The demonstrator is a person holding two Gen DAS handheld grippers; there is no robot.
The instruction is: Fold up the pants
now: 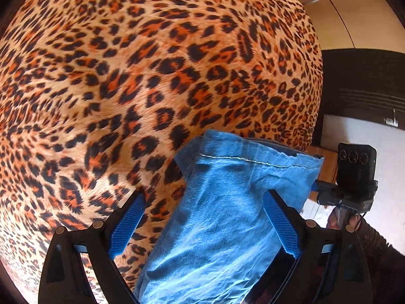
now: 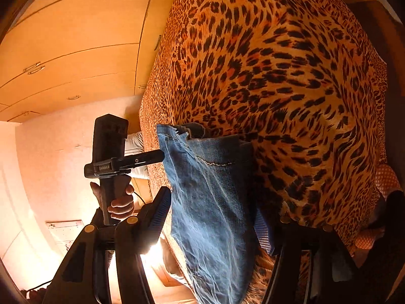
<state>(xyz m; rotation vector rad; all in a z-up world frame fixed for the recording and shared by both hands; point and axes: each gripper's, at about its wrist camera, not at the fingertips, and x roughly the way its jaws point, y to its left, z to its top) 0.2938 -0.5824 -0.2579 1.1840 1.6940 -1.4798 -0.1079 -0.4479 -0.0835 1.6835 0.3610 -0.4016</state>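
Blue denim pants (image 1: 222, 215) lie on a leopard-print bed cover (image 1: 152, 76), a hemmed leg end pointing away from me. In the left wrist view my left gripper (image 1: 202, 207) is open, its blue-padded fingers (image 1: 126, 225) set wide, and the cloth runs between them against the right pad. In the right wrist view the same pants (image 2: 212, 202) hang between the open fingers of my right gripper (image 2: 215, 215). The right gripper's body (image 1: 354, 172) shows at the right of the left wrist view, the left gripper's body (image 2: 111, 152) at the left of the right wrist view.
The bed cover (image 2: 278, 76) fills most of both views. Wooden wardrobe doors with metal handles (image 2: 76, 38) stand beyond the bed's edge. A dark wooden headboard (image 1: 362, 81) is at the right. The floor and a wall lie below the bed's edge.
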